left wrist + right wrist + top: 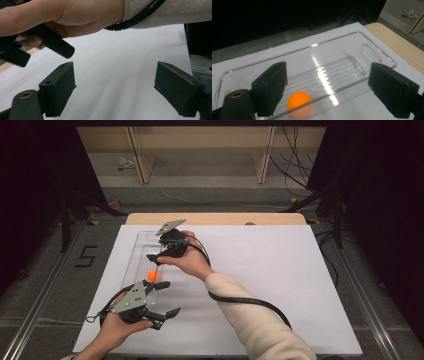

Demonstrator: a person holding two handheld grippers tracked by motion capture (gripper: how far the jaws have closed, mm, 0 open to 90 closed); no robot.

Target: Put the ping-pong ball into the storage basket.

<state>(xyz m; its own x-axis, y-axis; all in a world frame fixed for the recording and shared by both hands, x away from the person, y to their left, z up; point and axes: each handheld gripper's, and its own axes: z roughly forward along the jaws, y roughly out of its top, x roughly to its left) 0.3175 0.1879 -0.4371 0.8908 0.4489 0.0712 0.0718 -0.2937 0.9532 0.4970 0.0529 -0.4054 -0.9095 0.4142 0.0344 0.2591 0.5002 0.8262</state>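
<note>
Grey floor [210, 185], cables [295, 167] trailing across it at the right. Pale wooden frame legs [262, 155] at the far side, scraps of paper [126, 164] beside them. Black curtains [30, 180] hang on both sides. A "5" marking [86, 256] on the floor, left. Metal rails [367, 305] run along the table [215, 218].

A black "5" [86, 256] is marked on the grey floor [45, 270], at the left of the high view; nothing else is legible.
</note>
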